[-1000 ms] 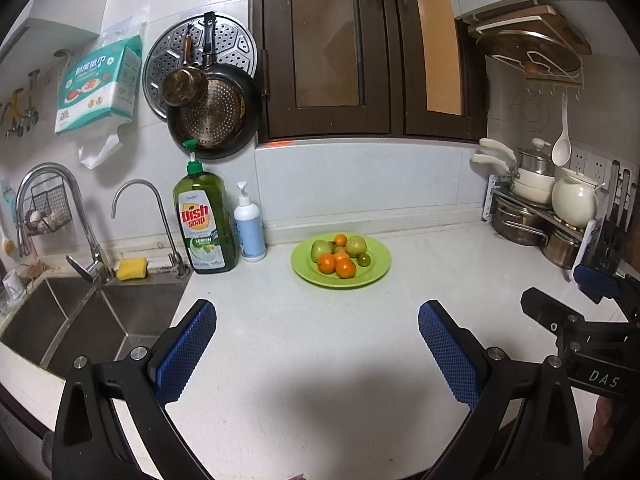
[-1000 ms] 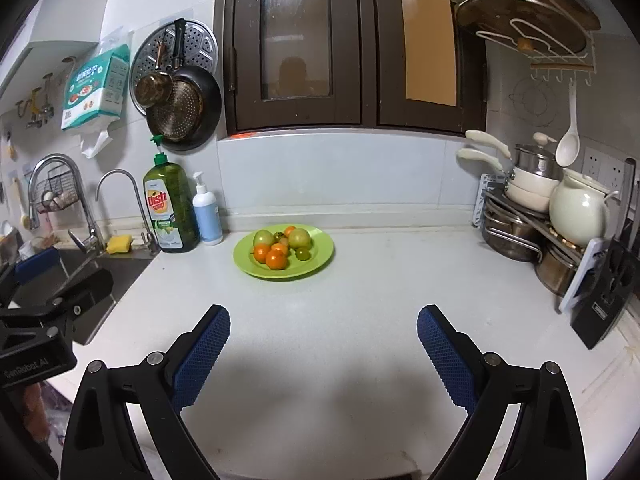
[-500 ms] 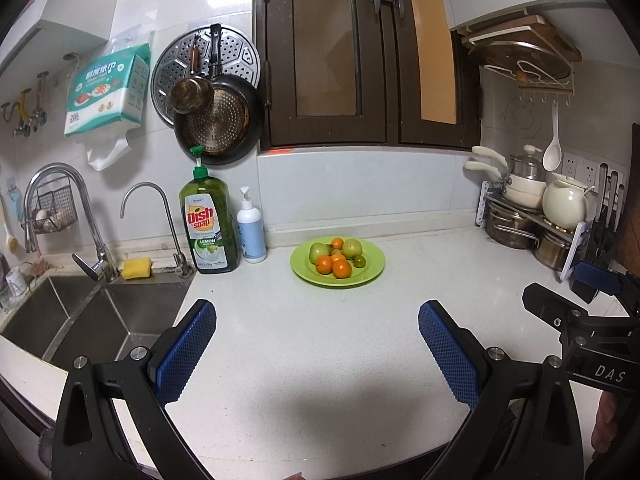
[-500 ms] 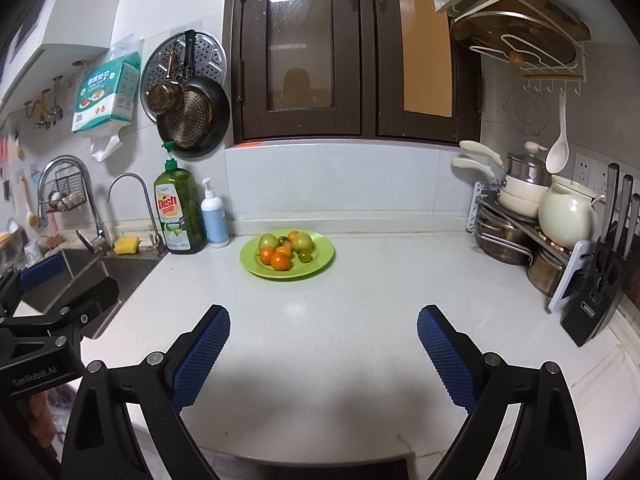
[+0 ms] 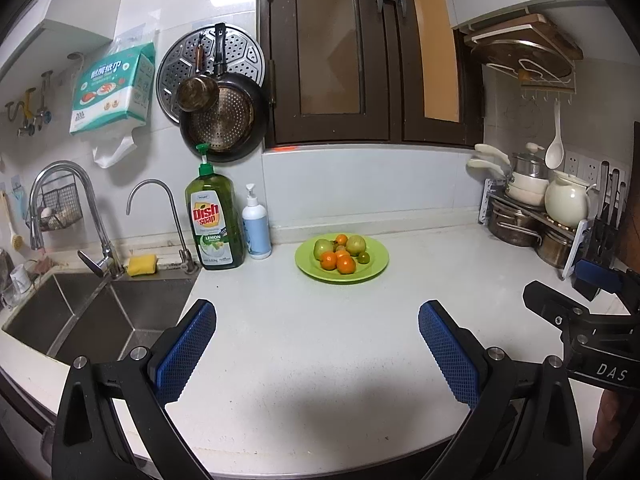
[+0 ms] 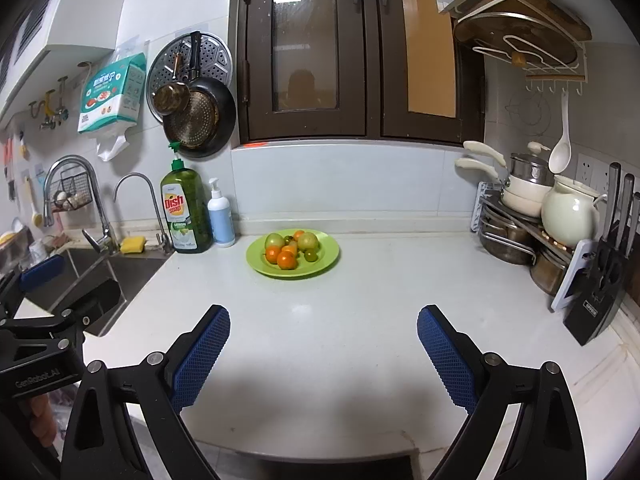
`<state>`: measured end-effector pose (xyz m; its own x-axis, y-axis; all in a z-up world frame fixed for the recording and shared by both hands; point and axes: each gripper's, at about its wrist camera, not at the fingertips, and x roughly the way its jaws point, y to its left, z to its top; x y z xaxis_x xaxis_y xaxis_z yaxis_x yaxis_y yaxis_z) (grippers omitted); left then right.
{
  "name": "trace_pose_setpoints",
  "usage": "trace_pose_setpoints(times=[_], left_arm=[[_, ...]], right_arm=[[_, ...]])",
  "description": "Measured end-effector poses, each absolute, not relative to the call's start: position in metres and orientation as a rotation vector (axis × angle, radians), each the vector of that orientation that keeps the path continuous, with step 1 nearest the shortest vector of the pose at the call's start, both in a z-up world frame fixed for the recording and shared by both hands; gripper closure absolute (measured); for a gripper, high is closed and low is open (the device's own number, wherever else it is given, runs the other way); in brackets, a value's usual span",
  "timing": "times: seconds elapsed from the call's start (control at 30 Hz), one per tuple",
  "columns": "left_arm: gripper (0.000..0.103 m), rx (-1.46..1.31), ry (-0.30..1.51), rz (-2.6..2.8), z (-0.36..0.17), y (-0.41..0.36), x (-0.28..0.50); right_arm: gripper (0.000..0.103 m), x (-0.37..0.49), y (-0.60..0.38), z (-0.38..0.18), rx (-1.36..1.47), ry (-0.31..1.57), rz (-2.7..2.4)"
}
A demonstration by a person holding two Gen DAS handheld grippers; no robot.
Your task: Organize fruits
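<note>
Both claws, left claw [image 5: 316, 340] and right claw [image 6: 323, 342], wide, empty, well short of green plate [image 6: 320, 266]; heaped fruits [image 6: 291, 250] likely to roll if nudged.

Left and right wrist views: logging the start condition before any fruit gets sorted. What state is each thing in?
Left gripper: open, empty.
Right gripper: open, empty.
Round green plate: loaded with fruit.
Orange and green fruits: piled together, untouched.
Dark wooden cabinet doors: closed.
Steel sink faucet: no water seen running.
</note>
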<state>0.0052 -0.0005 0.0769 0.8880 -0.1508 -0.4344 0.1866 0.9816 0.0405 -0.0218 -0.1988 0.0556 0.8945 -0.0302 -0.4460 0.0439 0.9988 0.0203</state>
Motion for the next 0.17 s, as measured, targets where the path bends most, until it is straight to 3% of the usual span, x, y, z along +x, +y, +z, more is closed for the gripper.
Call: trace_pose_setpoints(times=[0.17], left_arm=[[0.000, 0.081, 0.454, -0.178, 0.0752, -0.0023, 0.0072]], right_arm=[[0.007, -0.0212, -0.1987, 0.0551, 0.029, 0.465, -0.040]])
